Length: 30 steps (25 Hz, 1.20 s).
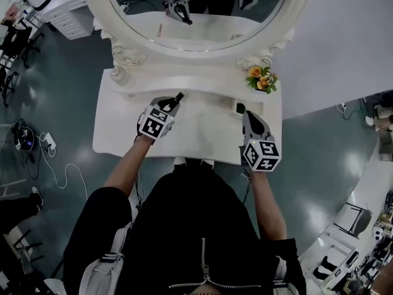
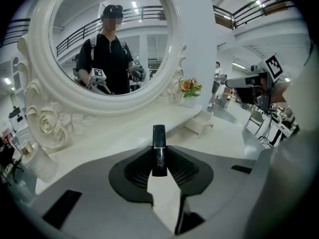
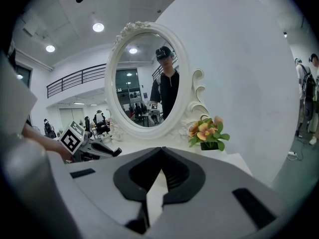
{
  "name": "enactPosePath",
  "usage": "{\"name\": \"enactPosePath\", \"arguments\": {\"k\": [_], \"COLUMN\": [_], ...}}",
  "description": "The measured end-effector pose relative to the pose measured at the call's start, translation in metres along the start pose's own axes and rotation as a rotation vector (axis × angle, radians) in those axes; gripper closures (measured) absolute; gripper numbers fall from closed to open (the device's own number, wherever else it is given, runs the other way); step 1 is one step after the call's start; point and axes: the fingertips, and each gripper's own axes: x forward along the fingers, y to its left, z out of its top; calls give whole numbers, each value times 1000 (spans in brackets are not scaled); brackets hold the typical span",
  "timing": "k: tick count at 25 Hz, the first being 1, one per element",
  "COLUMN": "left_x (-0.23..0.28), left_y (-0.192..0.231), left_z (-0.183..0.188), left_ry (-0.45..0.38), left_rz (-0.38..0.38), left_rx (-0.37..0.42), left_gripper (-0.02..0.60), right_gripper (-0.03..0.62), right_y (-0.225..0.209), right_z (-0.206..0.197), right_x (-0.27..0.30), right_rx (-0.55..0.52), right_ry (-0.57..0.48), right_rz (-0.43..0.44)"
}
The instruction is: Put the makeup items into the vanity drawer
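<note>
The left hand-held gripper [image 2: 159,159] clenched the lower half of a slim dark makeup tube [image 2: 159,135], upright above the counter [image 2: 224,137], apart from the open drawer [image 2: 201,125]. It looked light, rigid and glossy (probably slippery), suiting a mid-body pinch. The right hand-held gripper [image 3: 160,158] was closed on nothing.

Setting: a large indoor hall fitted out as a test or recording space, not a home. A white vanity tabletop [image 1: 123,134] with a round mirror [image 1: 196,17] stands as a mock-up against a free-standing wall panel [image 3: 239,73]. Around it are a glossy grey-green floor [image 1: 67,85], loose cables [image 1: 56,169], office chairs [image 1: 15,42], a balcony railing [image 2: 259,11] and ceiling lights [image 3: 98,27].
</note>
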Motion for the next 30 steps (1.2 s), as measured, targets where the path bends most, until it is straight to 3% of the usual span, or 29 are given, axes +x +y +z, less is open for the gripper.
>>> {"name": "enactPosePath", "arguments": {"k": [15, 23, 30], "left_x": [91, 142, 179], "left_y": [-119, -188, -218], "left_z": [98, 112, 105], "left_ry": [-36, 25, 113], "left_rz": [-266, -385, -410], "left_rx": [234, 407, 497], "left_gripper": [482, 482, 482], "right_gripper": [588, 588, 587], "right_y": [-82, -112, -131], "right_z": [-16, -26, -33], "right_x": [-66, -89, -99], "right_rx": [97, 131, 158], "right_ry": [-34, -30, -23], "right_rz": [-225, -299, -334]}}
